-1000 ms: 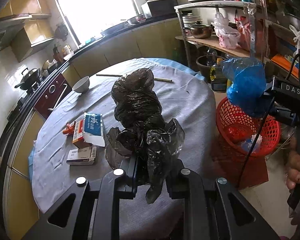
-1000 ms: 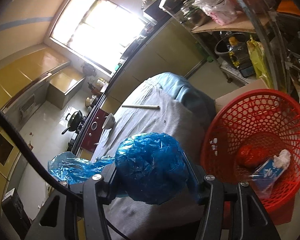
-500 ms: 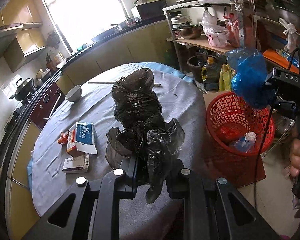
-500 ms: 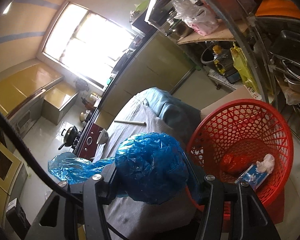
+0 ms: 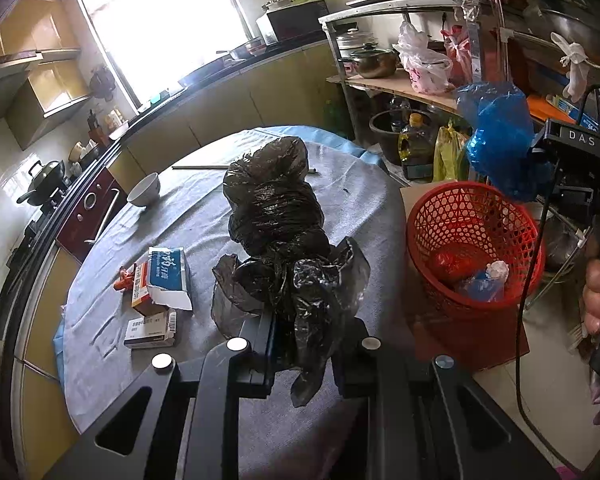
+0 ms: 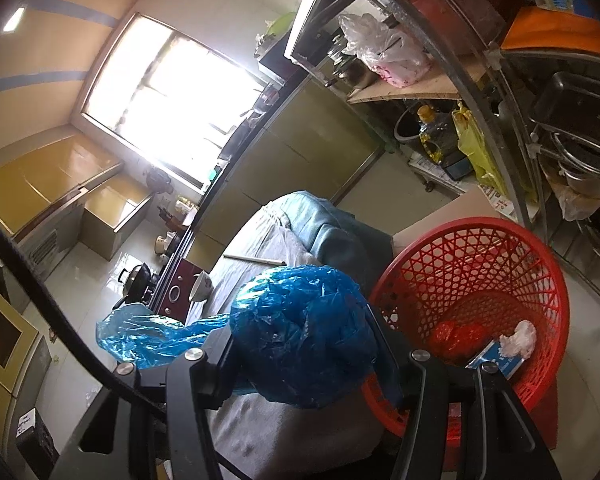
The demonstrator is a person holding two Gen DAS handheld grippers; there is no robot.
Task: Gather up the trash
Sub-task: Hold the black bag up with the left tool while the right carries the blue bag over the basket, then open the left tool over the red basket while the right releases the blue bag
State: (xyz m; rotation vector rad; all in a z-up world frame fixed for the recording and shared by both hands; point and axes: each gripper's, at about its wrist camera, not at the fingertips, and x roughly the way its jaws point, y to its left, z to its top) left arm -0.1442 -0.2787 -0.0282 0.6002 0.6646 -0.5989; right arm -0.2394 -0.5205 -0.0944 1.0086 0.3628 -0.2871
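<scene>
A black bag (image 5: pixel 284 240) is clamped in the left gripper (image 5: pixel 306 356); a blue bag (image 6: pixel 304 336) is gripped by the right gripper (image 6: pixel 306 364) beside the red basket (image 6: pixel 540 280).

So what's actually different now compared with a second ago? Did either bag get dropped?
Neither was dropped. The right gripper with its blue bag has drifted toward the red basket, which now looms larger and nearer below it. The left gripper has barely moved and stays clamped on the black bag over the table. The boxes and bowl lie as before.
</scene>
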